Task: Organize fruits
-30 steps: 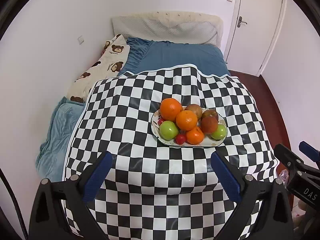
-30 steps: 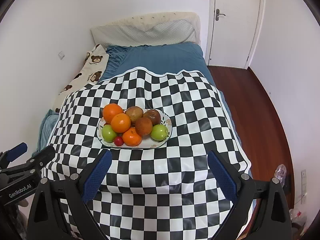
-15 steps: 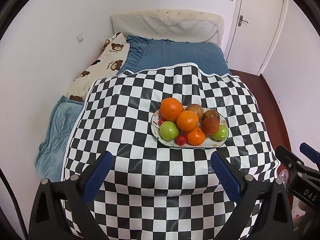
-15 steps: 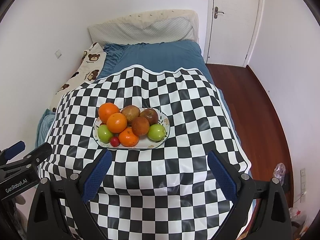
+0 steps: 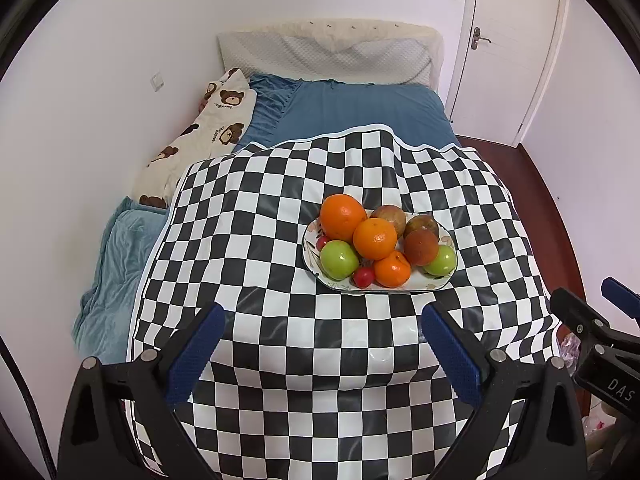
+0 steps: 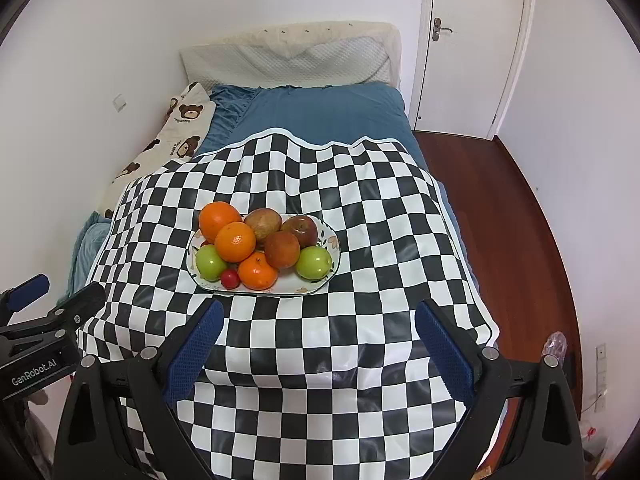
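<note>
Orange, green, russet fruits (image 5: 375, 239), heaped plate (image 5: 420, 283)

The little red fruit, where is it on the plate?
In the right wrist view, the little red fruit sits at the near rim of the plate, between a green apple on its left and a small orange on its right.

A plate (image 5: 438, 280) sits on a cloth (image 5: 260, 240) spread over the near part of a bed (image 5: 360, 108), right of the cloth's middle in the left wrist view. Fruit (image 5: 374, 238) is heaped on the plate, some pieces resting on others. A pillow (image 5: 324, 54) lies at the far end against the wall, a cushion (image 5: 200, 140) along the left edge, a blanket (image 5: 116, 264) nearer on the left. A door (image 5: 508, 40) stands far right. Both grippers hover apart from the plate, on its near side
</note>
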